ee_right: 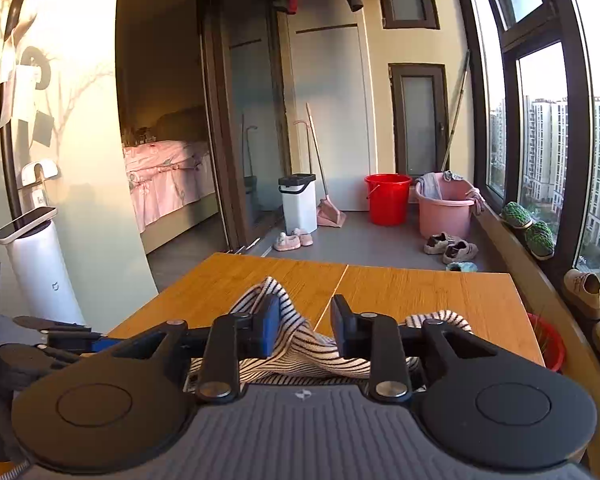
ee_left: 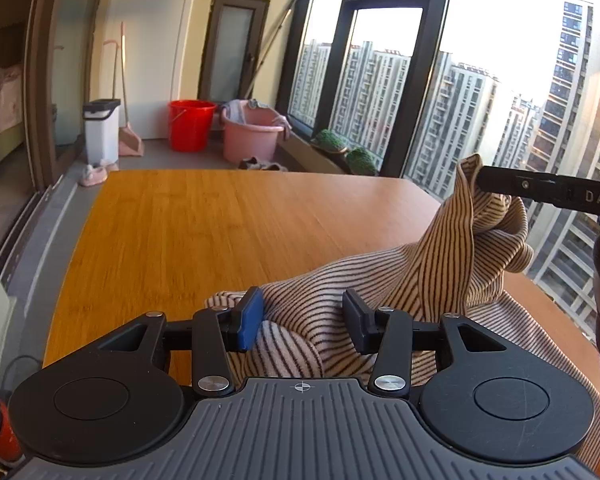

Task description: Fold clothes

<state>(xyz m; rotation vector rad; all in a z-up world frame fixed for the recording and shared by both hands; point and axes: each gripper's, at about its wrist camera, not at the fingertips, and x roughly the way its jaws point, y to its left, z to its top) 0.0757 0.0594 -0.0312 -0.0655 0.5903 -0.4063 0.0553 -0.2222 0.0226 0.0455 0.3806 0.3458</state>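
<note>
The striped garment (ee_left: 428, 276) lies bunched at the near right of the wooden tabletop (ee_left: 204, 232), at about 4 o'clock in the left wrist view, with one part lifted off the wood into a peak at 3 o'clock.

The left gripper (ee_left: 303, 318) hovers low over the near edge of the cloth, its jaws apart, a fold of striped fabric lying between them without being pinched.

In that same view the right gripper (ee_left: 480, 178) reaches in from 3 o'clock, and the raised peak of the garment hangs from its tip.

From the right wrist view, the right gripper (ee_right: 305, 326) shows its jaws with a clear gap between them; striped garment (ee_right: 300, 340) is draped against the inner face of the left-hand finger and sags below both. The cloth seems caught on that finger rather than squeezed, though the view is too tight to be sure.

Beyond the tabletop (ee_right: 420, 296), at 12 o'clock, stand a red bucket (ee_right: 387, 199) and a pink basin (ee_right: 446, 211) on the floor.
</note>
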